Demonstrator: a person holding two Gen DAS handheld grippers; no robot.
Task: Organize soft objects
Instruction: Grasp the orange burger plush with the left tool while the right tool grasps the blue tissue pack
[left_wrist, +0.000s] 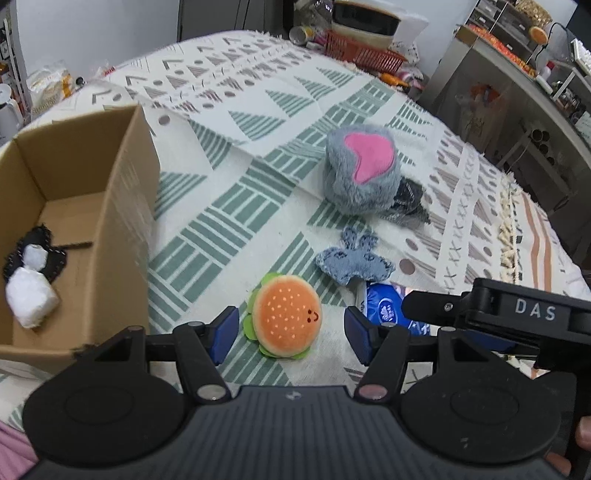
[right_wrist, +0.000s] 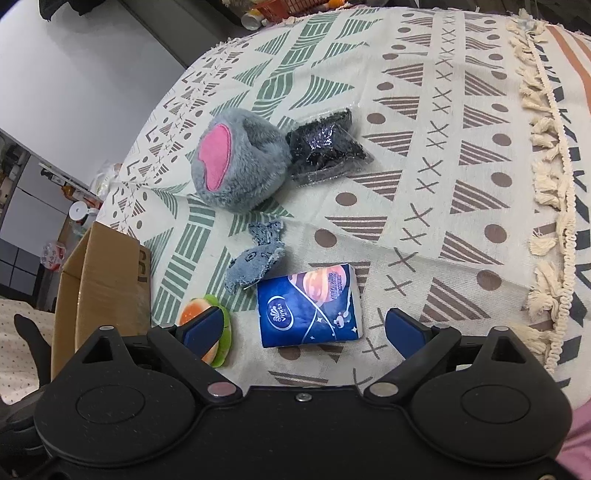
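Note:
A plush hamburger (left_wrist: 285, 315) lies on the patterned cloth between the blue pads of my open left gripper (left_wrist: 290, 334), touching neither. In the right wrist view the hamburger (right_wrist: 199, 314) peeks from behind the left pad. My right gripper (right_wrist: 304, 330) stands open around a blue tissue pack (right_wrist: 309, 305), whose corner (left_wrist: 386, 308) shows in the left view. A denim whale (left_wrist: 351, 258) (right_wrist: 256, 260) lies just beyond both. Further back sit a grey plush with a pink patch (left_wrist: 360, 168) (right_wrist: 236, 162) and a black item in clear wrap (right_wrist: 325, 146). The cardboard box (left_wrist: 110, 229) at left holds white and black soft things (left_wrist: 31, 280).
A red basket (left_wrist: 362, 51) and clutter stand at the table's far edge. Shelving (left_wrist: 524, 96) runs along the right. The cloth's tasselled fringe (right_wrist: 546, 177) marks the right side. The other gripper's black body (left_wrist: 517, 314) juts in at the lower right of the left view.

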